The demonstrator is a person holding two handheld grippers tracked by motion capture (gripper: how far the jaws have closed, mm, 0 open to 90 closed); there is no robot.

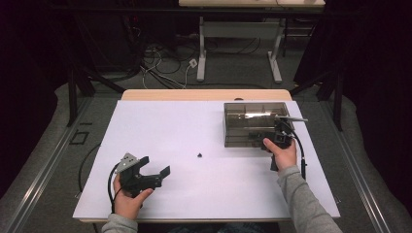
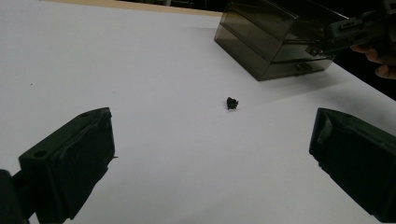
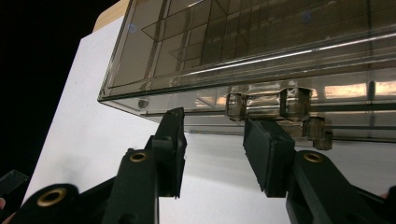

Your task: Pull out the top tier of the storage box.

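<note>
A smoky see-through compartment box [image 1: 252,124] stands at the table's far right, lid down. My right gripper [image 1: 276,136] is at its front edge. In the right gripper view its jaws [image 3: 214,125] stand a little apart just under the box's [image 3: 243,51] front rim, the clasp [image 3: 268,105] above the right jaw, with nothing pressed between the pads. A small black part [image 1: 199,155] lies loose mid-table. My left gripper [image 1: 156,165] rests near the front left, wide open and holding nothing. In its own view, the left gripper [image 2: 212,126] faces the black part [image 2: 232,102] and the box [image 2: 275,42].
White sheet [image 1: 160,131] covers the table; its wooden far edge [image 1: 204,94] shows behind. A person's right hand [image 1: 282,155] holds the gripper beside the box's right front corner. Cables and another table's legs [image 1: 201,58] lie on the floor beyond.
</note>
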